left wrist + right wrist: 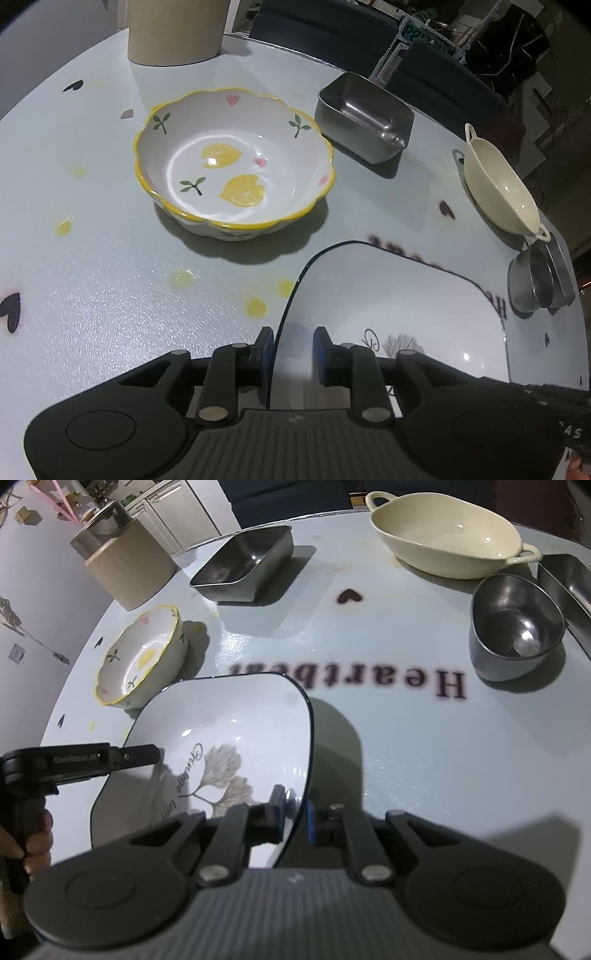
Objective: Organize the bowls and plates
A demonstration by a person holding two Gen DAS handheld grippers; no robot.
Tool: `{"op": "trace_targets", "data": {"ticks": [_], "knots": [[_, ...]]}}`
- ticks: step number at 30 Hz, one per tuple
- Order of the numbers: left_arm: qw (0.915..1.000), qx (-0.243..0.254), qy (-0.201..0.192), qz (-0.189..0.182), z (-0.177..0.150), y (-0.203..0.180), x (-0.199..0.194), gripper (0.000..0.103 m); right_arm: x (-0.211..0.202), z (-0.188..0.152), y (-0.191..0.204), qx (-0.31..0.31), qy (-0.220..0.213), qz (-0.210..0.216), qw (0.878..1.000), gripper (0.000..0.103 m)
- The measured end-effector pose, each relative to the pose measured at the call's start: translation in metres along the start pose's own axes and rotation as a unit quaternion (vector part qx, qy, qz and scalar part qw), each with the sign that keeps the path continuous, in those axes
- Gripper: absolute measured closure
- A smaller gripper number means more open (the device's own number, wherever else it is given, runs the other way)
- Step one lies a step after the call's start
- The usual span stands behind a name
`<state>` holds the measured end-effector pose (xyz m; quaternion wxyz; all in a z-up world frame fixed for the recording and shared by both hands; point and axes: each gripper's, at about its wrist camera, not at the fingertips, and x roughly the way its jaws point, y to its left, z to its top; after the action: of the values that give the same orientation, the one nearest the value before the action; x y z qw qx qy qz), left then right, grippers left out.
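Plate (236, 731) rim between both down-tilted claws, right claw (295, 814) clamped, left claw (293, 349) loose

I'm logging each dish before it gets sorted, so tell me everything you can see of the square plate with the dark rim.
The square plate is glossy white, ceramic-looking, with rounded corners, a thin dark rim line, and a grey-brown leaf drawing beside script lettering. It is empty and tilted above the table, casting a shadow there. The right gripper pinches its rim; the left gripper straddles the opposite edge with its pads apart from it.

The tablecloth (406, 738) reads "Heartbeat"; the left hand-held gripper (157, 754), "GenRobot"
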<state>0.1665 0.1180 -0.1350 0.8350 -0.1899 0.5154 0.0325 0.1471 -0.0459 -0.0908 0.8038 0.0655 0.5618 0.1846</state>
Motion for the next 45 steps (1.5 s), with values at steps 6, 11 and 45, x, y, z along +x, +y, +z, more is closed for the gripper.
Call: {"op": "trace_targets", "data": {"ticks": [6,11,45], "knots": [[0.9999,-0.002,0.01,-0.013,0.001,0.003,0.002,0.077,-0.002,0.0,-0.004,0.005,0.001,0.005,1.0,0.09],[0.9997,0.006,0.02,-0.012,-0.001,0.003,-0.001,0.08,0.0,0.001,-0.008,0.017,0.004,0.009,1.0,0.092],[0.999,0.044,0.01,0.001,-0.02,0.014,-0.048,0.072,-0.017,-0.013,-0.001,0.007,-0.01,-0.004,1.0,0.051]]}}
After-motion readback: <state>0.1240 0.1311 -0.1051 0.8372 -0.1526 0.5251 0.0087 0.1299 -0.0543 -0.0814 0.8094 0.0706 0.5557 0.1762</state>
